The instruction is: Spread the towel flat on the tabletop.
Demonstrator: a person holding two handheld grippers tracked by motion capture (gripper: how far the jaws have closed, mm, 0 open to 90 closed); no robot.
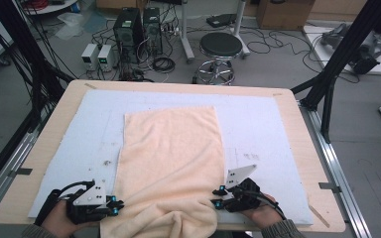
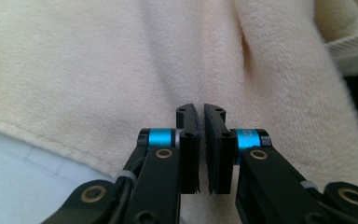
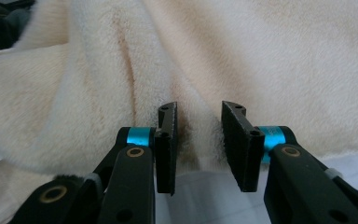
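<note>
Towel (image 1: pixel 171 148), cream and fluffy, lies lengthwise on the white mat (image 1: pixel 258 124) covering the wooden table (image 1: pixel 49 129), its near end bunched at the table's front edge. Left gripper (image 1: pixel 120 204) is clenched at the towel's near left edge with no cloth visible between its jaws, while right gripper (image 1: pixel 216 197) at the near right edge stands parted, jaws against the pile without pinching it
</note>
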